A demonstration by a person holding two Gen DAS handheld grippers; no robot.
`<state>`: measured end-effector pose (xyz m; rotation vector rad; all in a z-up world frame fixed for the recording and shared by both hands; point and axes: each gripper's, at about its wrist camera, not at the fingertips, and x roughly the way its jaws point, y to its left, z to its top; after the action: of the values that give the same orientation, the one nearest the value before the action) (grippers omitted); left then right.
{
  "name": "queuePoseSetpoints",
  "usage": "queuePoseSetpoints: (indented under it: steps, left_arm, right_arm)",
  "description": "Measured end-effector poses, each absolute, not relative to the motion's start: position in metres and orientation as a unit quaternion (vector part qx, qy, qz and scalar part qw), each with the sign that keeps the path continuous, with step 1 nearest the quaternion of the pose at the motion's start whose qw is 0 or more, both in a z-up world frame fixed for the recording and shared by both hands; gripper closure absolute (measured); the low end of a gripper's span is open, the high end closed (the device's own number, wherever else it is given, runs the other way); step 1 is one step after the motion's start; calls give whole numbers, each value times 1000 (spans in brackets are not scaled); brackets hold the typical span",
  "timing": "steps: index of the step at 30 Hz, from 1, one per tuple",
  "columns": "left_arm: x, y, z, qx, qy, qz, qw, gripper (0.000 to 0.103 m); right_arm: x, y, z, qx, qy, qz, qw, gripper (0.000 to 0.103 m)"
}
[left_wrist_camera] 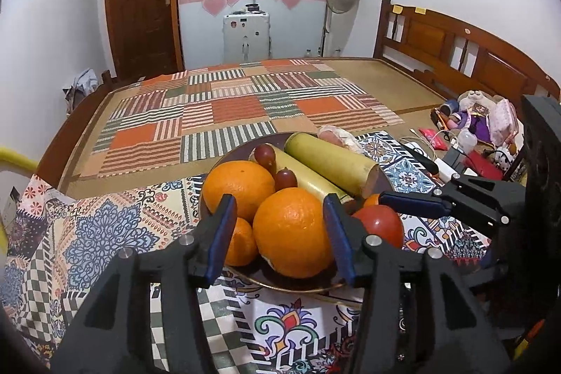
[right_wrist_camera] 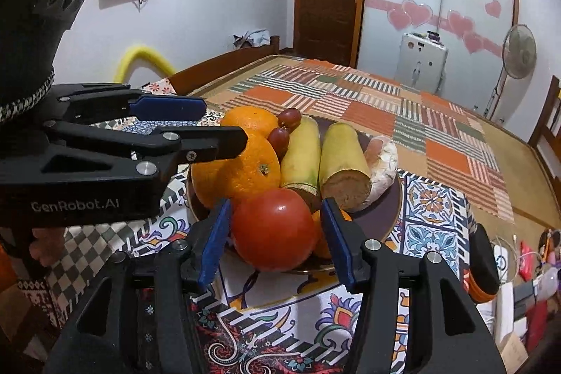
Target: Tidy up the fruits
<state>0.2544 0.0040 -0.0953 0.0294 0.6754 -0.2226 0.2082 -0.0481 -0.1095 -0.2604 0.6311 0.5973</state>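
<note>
A dark plate (left_wrist_camera: 301,284) (right_wrist_camera: 385,212) holds two large oranges (left_wrist_camera: 291,232) (right_wrist_camera: 245,170), a small orange (left_wrist_camera: 240,242), a red tomato (left_wrist_camera: 382,225) (right_wrist_camera: 273,228), two grapes (left_wrist_camera: 264,154) (right_wrist_camera: 290,117) and two yellow-green cane pieces (left_wrist_camera: 329,163) (right_wrist_camera: 342,156). My left gripper (left_wrist_camera: 280,235) is open with its fingers on either side of the near large orange. My right gripper (right_wrist_camera: 275,235) is open with its fingers on either side of the tomato. Whether the pads touch the fruit cannot be told.
The plate sits on a patterned cloth (left_wrist_camera: 105,233) (right_wrist_camera: 431,212) over a bed with a striped patchwork mat (left_wrist_camera: 228,107). Toys, a cable and clutter (left_wrist_camera: 473,128) lie to the right by the wooden headboard (left_wrist_camera: 455,48). A wrapped item (left_wrist_camera: 340,137) lies behind the plate.
</note>
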Motion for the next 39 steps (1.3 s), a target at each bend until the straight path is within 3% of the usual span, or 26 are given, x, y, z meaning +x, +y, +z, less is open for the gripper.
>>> queuePoseSetpoints:
  steps: [9, 23, 30, 34, 38, 39]
  left_arm:
    - [237, 18, -80, 7, 306, -82, 948, 52]
    - [102, 14, 17, 7, 139, -34, 990, 51]
    - [43, 11, 43, -12, 102, -32, 994, 42]
    - [12, 11, 51, -14, 86, -25, 996, 36]
    - [-10, 11, 54, -17, 81, -24, 996, 27]
    - [-15, 11, 54, -18, 81, -24, 996, 23]
  right_arm:
    - [200, -59, -93, -96, 295, 288, 906, 53]
    - [89, -105, 19, -28, 129, 241, 962, 49]
    - [37, -104, 40, -2, 86, 237, 968, 49]
    - [21, -103, 41, 6, 75, 231, 970, 36]
    - [11, -103, 42, 7, 69, 223, 972, 33]
    - [10, -104, 42, 9, 67, 221, 973, 27]
